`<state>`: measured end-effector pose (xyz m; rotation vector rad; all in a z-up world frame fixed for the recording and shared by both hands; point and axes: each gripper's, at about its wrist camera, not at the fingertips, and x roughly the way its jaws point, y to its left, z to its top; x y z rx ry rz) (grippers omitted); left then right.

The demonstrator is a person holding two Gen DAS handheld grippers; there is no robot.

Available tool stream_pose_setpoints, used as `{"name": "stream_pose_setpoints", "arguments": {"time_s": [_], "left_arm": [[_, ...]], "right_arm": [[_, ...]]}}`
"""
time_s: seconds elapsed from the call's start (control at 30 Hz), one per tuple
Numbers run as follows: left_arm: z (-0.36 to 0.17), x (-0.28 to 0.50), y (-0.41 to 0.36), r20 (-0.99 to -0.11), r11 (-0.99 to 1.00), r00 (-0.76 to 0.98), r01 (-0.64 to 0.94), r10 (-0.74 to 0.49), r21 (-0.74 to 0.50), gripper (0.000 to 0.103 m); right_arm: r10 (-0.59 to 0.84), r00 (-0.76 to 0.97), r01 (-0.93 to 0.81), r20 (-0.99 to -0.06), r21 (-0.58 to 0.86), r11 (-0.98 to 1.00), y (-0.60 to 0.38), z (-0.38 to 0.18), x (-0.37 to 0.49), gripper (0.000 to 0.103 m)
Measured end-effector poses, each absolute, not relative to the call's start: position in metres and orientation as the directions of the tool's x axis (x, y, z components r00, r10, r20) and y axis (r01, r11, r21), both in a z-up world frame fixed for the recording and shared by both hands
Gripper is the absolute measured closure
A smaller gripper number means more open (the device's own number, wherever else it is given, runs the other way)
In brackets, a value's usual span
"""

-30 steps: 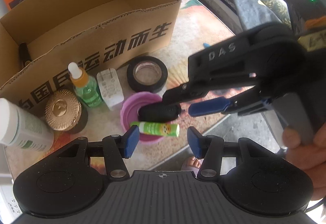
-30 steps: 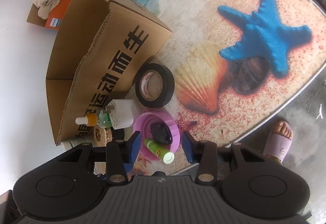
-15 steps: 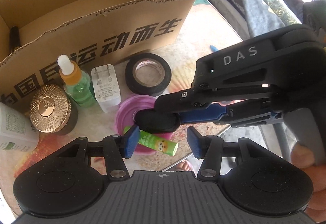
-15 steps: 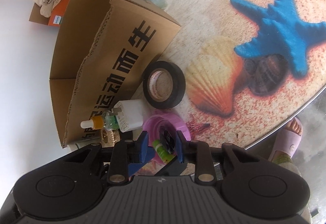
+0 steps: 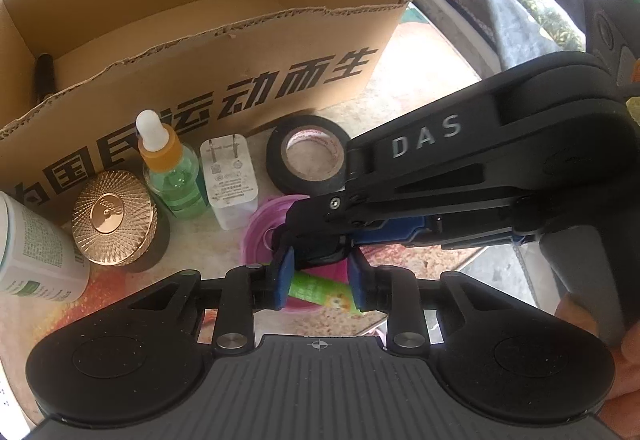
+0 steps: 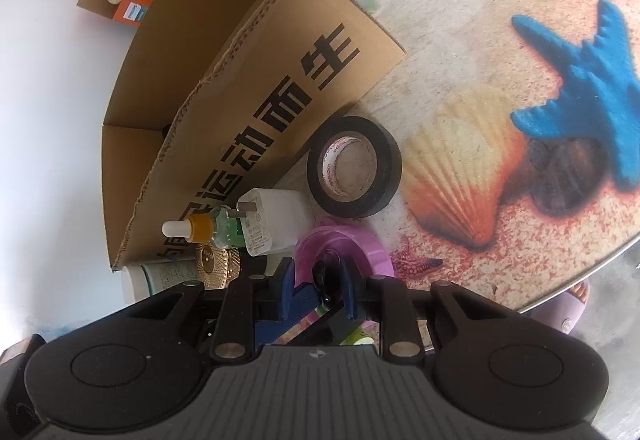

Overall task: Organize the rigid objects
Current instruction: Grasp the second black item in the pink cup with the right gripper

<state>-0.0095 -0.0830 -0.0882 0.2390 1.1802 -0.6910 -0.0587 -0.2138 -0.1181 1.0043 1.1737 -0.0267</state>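
A pink bowl (image 5: 262, 230) (image 6: 340, 242) sits near the table's front edge and holds a small black object (image 6: 328, 274) and a green tube (image 5: 316, 290). My right gripper (image 6: 318, 290) reaches into the bowl, and its jaws stand narrowed around the black object. Whether both pads press on it is unclear. My left gripper (image 5: 320, 276) hovers over the bowl with its jaws apart on either side of the green tube, just under the right gripper's fingers (image 5: 316, 217). The open cardboard box (image 5: 192, 39) (image 6: 248, 87) stands behind.
In front of the box stand a black tape roll (image 5: 310, 159) (image 6: 354, 171), a white charger (image 5: 230, 181) (image 6: 272, 224), a green dropper bottle (image 5: 170, 167), a gold-lidded jar (image 5: 114, 217) and a white bottle (image 5: 32, 248). A dark pen (image 5: 44, 75) lies inside the box. The table edge (image 6: 576, 272) is close on the right.
My right gripper has gone down into the pink bowl and narrowed its jaws around the black object. My left gripper has moved in closer over the bowl and the green tube.
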Motion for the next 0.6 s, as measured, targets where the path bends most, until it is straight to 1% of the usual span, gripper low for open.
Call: {"name": "stream_pose_setpoints", "arguments": {"time_s": [0.2, 0.33, 0.6], "left_arm": [[-0.0916, -0.0058, -0.0783, -0.909, 0.79, 0.209, 0.587, -0.361, -0.179, 0.074], [-0.0947, -0.0043, -0.0805, -0.904, 0.792, 0.225, 0.586, -0.364, -0.173, 0.076], [-0.0887, -0.0064, -0.0873, -0.893, 0.775, 0.251, 0.613, -0.373, -0.152, 0.077]], "right_arm": [[0.445, 0.428, 0.483, -0.787, 0.615, 0.623, -0.2073, -0.1231, -0.0522, 0.077], [0.435, 0.431, 0.487, -0.791, 0.61, 0.625, -0.2086, -0.1258, -0.0508, 0.085], [0.423, 0.448, 0.47, -0.787, 0.61, 0.638, -0.2136, -0.1165, -0.0526, 0.085]]}}
